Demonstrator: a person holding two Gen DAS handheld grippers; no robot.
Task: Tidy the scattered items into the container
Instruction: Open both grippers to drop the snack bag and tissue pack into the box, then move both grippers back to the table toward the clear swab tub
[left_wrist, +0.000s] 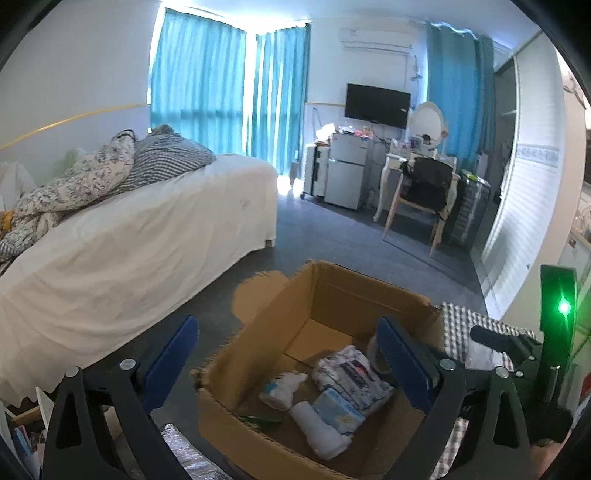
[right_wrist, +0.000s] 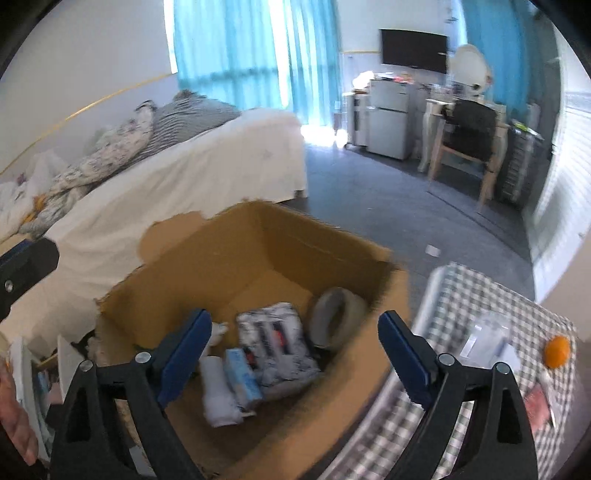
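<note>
An open cardboard box (left_wrist: 369, 280) stands on the floor beside the checked table. Inside lie a patterned packet (left_wrist: 354, 376), a white spray bottle (left_wrist: 284, 387), a blue tissue pack (left_wrist: 338, 408) and a white roll (left_wrist: 317, 432). My left gripper (left_wrist: 288, 363) hovers over the box, open, nothing between its blue pads. In the right wrist view the box (right_wrist: 258, 251) also holds a grey tape roll (right_wrist: 338, 314) next to the patterned packet (right_wrist: 273, 339). My right gripper (right_wrist: 295, 356) hangs above these items, open and empty.
The checked table (right_wrist: 461, 291) at the right carries an orange (right_wrist: 557, 350), a clear plastic box (right_wrist: 487, 336) and a red packet (right_wrist: 537, 406). A white-sheeted bed (left_wrist: 129, 240) fills the left. A chair (left_wrist: 424, 195), desk and fridge stand at the far wall.
</note>
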